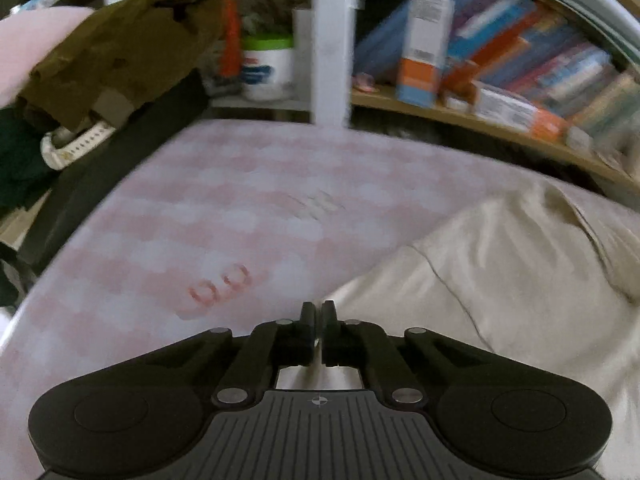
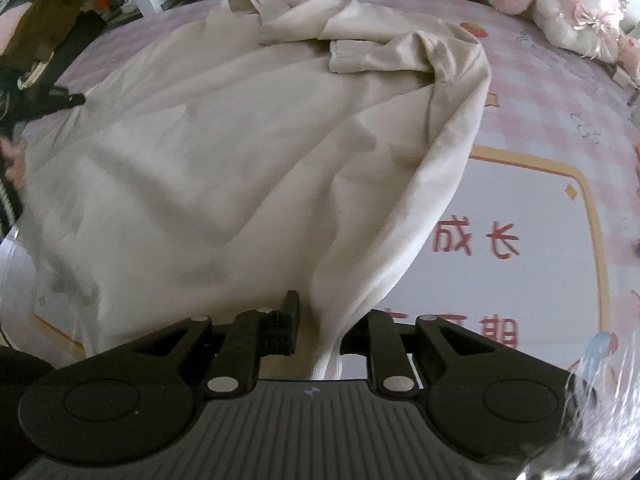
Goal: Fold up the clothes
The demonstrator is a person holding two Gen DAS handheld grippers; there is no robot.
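Note:
A cream garment (image 2: 224, 152) lies spread on the pink checked bed sheet (image 2: 536, 92), its sleeve cuff (image 2: 352, 56) folded over near the far end. My right gripper (image 2: 316, 316) is shut on the garment's near edge; cloth drapes over and hides the right finger. In the left wrist view the garment (image 1: 500, 280) fills the right side. My left gripper (image 1: 319, 320) is shut with its fingers together, at the garment's left edge over the sheet (image 1: 200, 208); whether it pinches cloth is hidden. The left gripper also shows in the right wrist view (image 2: 60, 98), at the garment's left edge.
A bookshelf (image 1: 500, 72) runs behind the bed, with a white post (image 1: 332, 40). An olive garment (image 1: 120, 48) and a white watch (image 1: 76, 144) lie on a dark ledge at left. Pink plush toys (image 2: 560, 4) sit at the far right of the bed.

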